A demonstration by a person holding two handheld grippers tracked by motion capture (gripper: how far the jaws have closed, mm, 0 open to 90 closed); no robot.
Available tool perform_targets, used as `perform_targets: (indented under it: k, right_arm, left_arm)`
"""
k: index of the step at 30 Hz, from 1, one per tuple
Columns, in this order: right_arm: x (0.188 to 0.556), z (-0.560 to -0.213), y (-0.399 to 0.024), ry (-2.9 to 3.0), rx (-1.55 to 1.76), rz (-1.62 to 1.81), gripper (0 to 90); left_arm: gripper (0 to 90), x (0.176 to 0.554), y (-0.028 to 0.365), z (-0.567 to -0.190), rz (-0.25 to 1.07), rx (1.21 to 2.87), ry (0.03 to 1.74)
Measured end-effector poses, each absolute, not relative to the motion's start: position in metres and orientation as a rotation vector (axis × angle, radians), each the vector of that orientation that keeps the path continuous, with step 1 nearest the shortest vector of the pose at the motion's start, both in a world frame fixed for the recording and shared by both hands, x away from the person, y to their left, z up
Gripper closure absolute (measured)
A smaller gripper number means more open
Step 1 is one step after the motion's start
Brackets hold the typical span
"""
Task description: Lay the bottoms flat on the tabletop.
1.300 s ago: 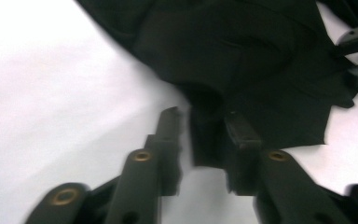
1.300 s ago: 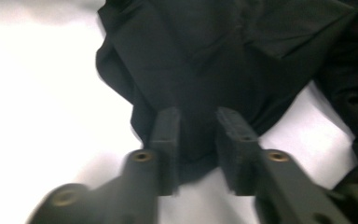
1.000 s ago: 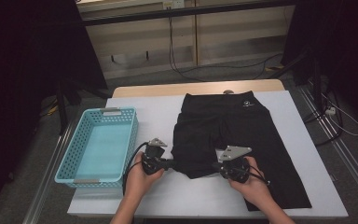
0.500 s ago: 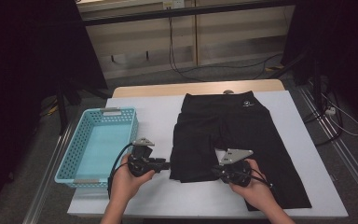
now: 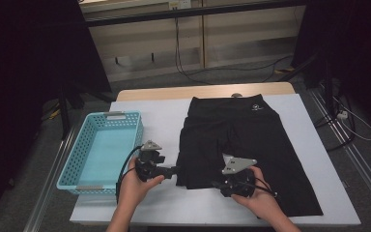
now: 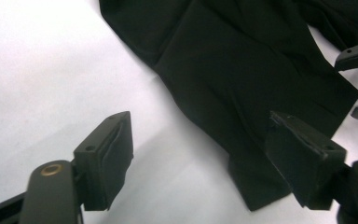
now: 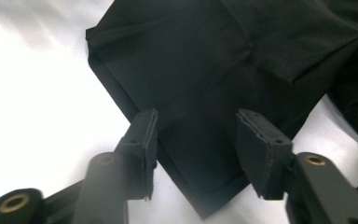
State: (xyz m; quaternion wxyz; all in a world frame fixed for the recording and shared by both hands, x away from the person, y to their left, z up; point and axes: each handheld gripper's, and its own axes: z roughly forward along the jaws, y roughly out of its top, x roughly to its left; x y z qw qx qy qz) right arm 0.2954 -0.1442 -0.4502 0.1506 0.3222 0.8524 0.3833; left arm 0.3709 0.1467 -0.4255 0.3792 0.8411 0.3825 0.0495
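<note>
A pair of black shorts (image 5: 241, 140) lies flat on the white table (image 5: 159, 121), waistband at the far side, the left leg folded in. In the high view my left gripper (image 5: 175, 170) is at the near left edge of the shorts and points right at the cloth. Its jaws stand wide open in the left gripper view (image 6: 203, 161), the shorts' corner (image 6: 242, 70) just ahead of the right jaw. My right gripper (image 5: 216, 184) sits at the near hem. It is open (image 7: 198, 149), with the hem corner (image 7: 205, 93) lying between its jaws, ungripped.
A light blue plastic basket (image 5: 94, 188) stands on the table's left side, close behind my left hand. The table's near edge runs just below both hands. The right gripper's jaw tips (image 6: 356, 53) show at the right edge of the left gripper view.
My left gripper has drawn back to the left, a little away from the shorts' edge. The right gripper has shifted slightly toward the near edge. The shorts lie as before.
</note>
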Motion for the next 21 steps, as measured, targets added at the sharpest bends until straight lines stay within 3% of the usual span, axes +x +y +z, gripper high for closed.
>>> perform_targets:
  k: [6, 15, 21]
  right_arm:
    - [0.295, -0.452, -0.141, 2.443, 0.941, 1.108, 40.5]
    - [0.295, -0.453, -0.120, 2.463, 0.854, 1.165, 54.1]
    - [0.298, -0.459, -0.102, 2.512, 0.801, 1.143, 53.5]
  left_arm:
    - [20.4, 0.373, 0.146, -0.426, 0.165, 2.151, 0.945]
    - [19.4, 0.380, 0.152, -0.425, 0.203, 2.137, 0.952]
    - [18.8, 0.382, 0.154, -0.423, 0.220, 2.126, 0.955]
